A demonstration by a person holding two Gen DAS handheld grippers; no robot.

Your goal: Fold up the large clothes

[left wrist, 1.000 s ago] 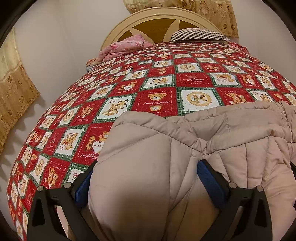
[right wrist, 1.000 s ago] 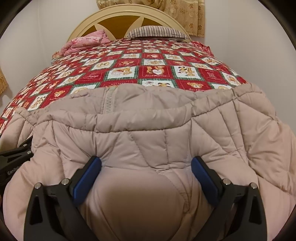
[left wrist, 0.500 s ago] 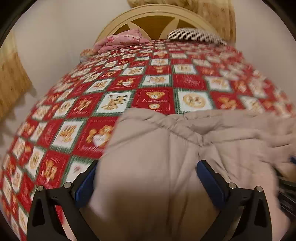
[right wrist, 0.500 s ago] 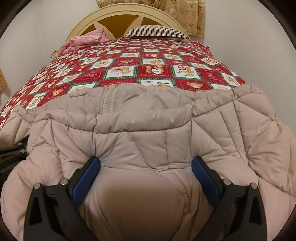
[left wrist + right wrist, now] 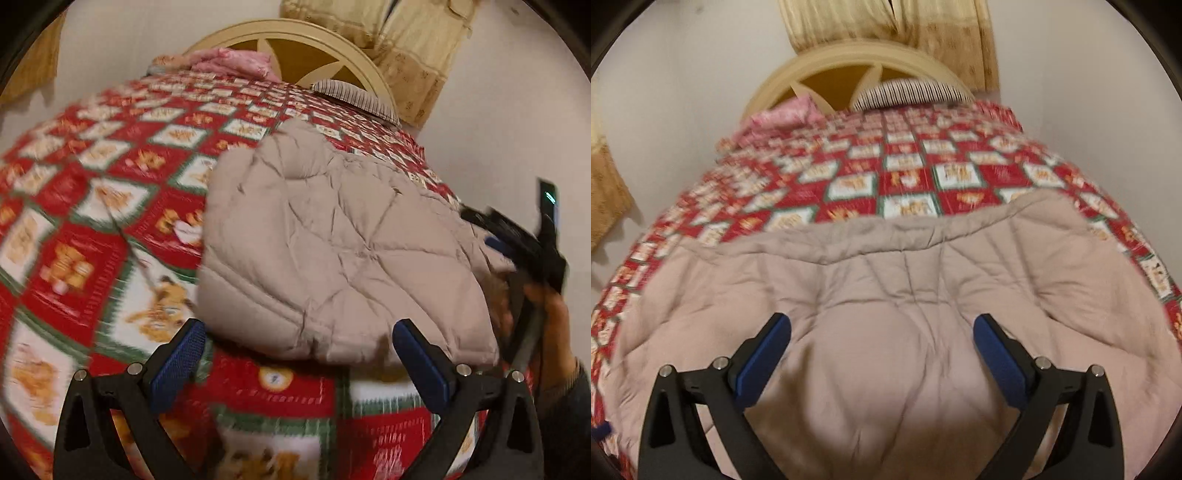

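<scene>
Your left gripper (image 5: 297, 354) has its fingers spread wide and holds nothing; it hangs over the red patchwork bedspread (image 5: 74, 236), just short of the near edge of the padded beige jacket (image 5: 332, 251). The jacket lies folded into a thick bundle on the bed, toward its right side in this view, with bare bedspread between it and your blue finger pads (image 5: 177, 365). At the far right you see your other hand (image 5: 554, 321) around the handle of the right gripper, partly blurred.

Your right gripper (image 5: 882, 354) is also spread wide, its fingers apart over the jacket (image 5: 905, 288), which fills the lower half of that view; whether the pads touch the fabric you cannot tell. Beyond the jacket, the bedspread (image 5: 905, 177) runs to a cream headboard (image 5: 849, 66), a striped pillow (image 5: 908, 92) and a pink bundle (image 5: 783, 118).
</scene>
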